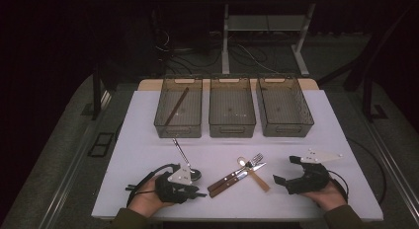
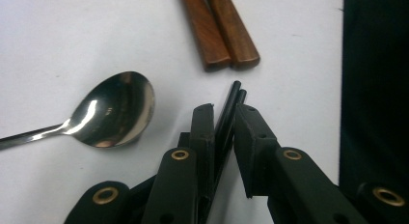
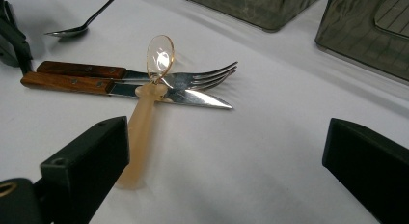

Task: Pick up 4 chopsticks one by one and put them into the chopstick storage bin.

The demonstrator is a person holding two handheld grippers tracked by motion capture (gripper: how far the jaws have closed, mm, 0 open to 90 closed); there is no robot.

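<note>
My left gripper (image 1: 195,191) lies low at the table's front left, shut on a pair of thin black chopsticks (image 2: 230,101) whose tips stick out past the jaws. A metal spoon (image 2: 115,110) lies just beside it, its handle (image 1: 181,151) pointing toward the bins. At the front centre, a wooden-handled fork (image 1: 253,161) and knife (image 1: 236,176) lie side by side. A translucent plastic spoon (image 3: 144,118) rests across them. My right gripper (image 1: 286,171) sits at the front right, open wide, with the plastic spoon's handle end close to one jaw and untouched.
Three smoky clear bins stand in a row at the back: left (image 1: 178,133), middle (image 1: 232,132), right (image 1: 287,132). The left bin holds a brown stick (image 1: 177,108). The table's front edge runs right beneath both hands.
</note>
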